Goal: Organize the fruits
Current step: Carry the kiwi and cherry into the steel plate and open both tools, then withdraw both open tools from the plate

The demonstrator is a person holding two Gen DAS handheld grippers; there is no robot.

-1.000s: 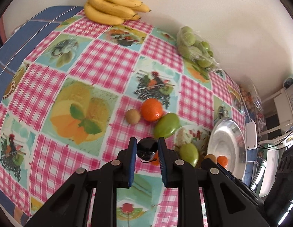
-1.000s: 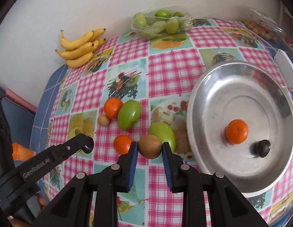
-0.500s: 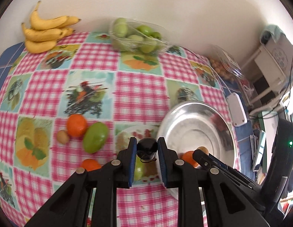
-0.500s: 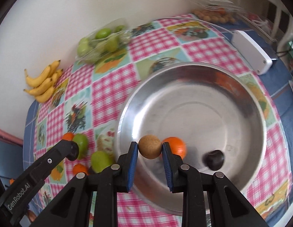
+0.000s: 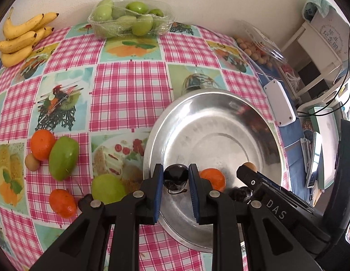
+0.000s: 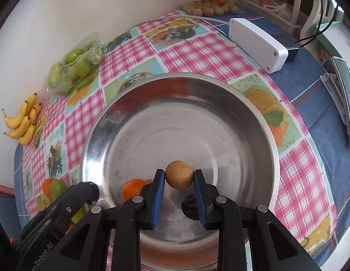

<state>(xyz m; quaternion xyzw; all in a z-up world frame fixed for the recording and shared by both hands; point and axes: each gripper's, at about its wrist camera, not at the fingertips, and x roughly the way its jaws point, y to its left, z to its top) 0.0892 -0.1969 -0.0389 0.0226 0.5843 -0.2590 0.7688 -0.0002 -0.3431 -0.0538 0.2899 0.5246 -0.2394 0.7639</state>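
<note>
My left gripper [image 5: 176, 178] is shut on a small dark plum [image 5: 176, 177] above the near part of the steel bowl [image 5: 190, 110]. My right gripper [image 6: 179, 178] is shut on a round brown fruit [image 6: 179, 174] over the same bowl [image 6: 242, 94]. Inside the bowl lie an orange [image 5: 214, 178] and a second dark plum [image 5: 240, 193]; the right wrist view shows the orange [image 6: 133, 188] and that plum [image 6: 190, 206] partly behind my fingers. On the cloth left of the bowl lie two oranges [image 5: 41, 144], two green fruits [image 5: 63, 158] and a small brown fruit [image 5: 31, 162].
Bananas [image 5: 21, 38] and a wrapped tray of green fruits [image 5: 129, 19] sit by the wall. An open clear box of small brown fruits [image 5: 256, 47] and a white adapter [image 5: 279, 103] lie right of the bowl. Beyond the table's right edge stands cluttered furniture.
Both grippers have swung to the right from the loose fruits to above the bowl, rolling as they went. Each still holds its fruit.
</note>
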